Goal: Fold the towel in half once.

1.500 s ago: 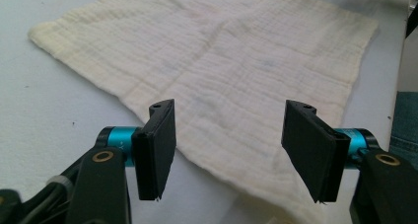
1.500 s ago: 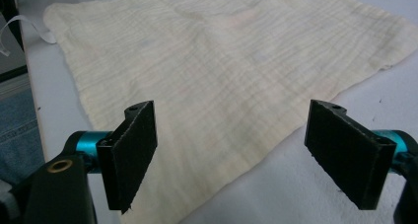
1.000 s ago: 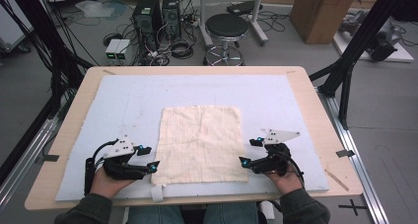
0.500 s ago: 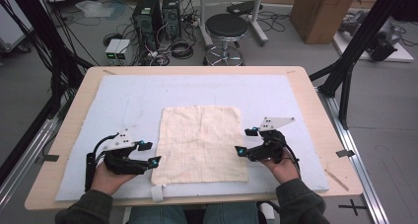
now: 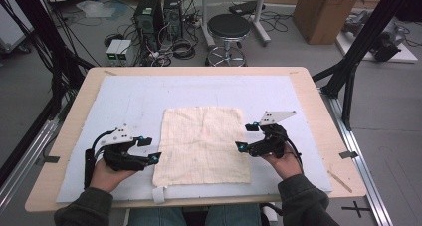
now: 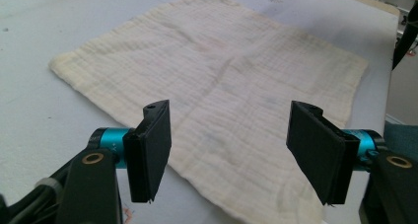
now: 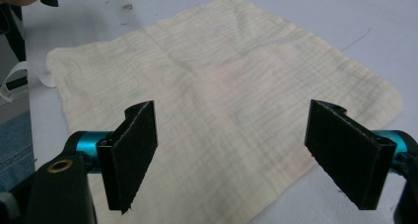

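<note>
A cream cloth [image 5: 201,145] lies flat and spread out on the pale blue mat [image 5: 149,99]. My left gripper [image 5: 149,150] rests at the cloth's left edge, near its front corner; its jaws have just been opening and stand wide with nothing between them. In the left gripper view the gripper [image 6: 231,145] looks across the cloth [image 6: 222,76]. My right gripper [image 5: 247,137] hovers over the cloth's right edge, jaws open and pointing left. In the right gripper view the gripper [image 7: 236,152] hangs above the cloth [image 7: 217,86], empty.
The mat covers a wooden table [image 5: 318,94]. A white strap [image 5: 158,195] hangs at the front edge. Beyond the table stand a stool [image 5: 229,27], computer cases [image 5: 157,14] and a cardboard box [image 5: 326,12]. Black frame posts [image 5: 358,52] flank the table.
My right gripper has risen and moved away from the front edge, along the cloth's right side. The left hand has stayed nearly in place. The cloth has not moved.
</note>
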Available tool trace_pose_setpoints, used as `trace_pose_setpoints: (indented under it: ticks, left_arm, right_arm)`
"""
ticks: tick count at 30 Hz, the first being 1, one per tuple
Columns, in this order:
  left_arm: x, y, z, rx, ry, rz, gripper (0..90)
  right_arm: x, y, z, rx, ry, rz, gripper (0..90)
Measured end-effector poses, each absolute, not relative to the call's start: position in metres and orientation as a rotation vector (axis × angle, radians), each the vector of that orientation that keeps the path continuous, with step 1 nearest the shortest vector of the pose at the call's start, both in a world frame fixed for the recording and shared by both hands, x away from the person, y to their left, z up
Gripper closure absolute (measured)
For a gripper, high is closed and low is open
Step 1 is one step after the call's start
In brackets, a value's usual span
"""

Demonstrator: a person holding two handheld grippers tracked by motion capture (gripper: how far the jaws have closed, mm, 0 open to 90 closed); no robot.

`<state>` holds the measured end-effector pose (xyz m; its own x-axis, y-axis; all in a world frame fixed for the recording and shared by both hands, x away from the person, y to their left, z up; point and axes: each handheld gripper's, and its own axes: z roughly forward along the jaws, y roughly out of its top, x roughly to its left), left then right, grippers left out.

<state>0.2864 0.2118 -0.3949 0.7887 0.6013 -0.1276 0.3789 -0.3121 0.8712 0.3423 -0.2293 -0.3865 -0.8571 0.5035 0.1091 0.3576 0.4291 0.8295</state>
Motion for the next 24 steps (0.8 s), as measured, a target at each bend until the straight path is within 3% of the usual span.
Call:
trace_pose_setpoints:
  ticks: [24]
  left_arm:
    - [0.337, 0.216, -0.366, 1.912, 0.810, 0.343, 43.1]
  right_arm:
    - [0.396, -0.214, -0.355, 0.793, 2.524, 1.374, 20.4]
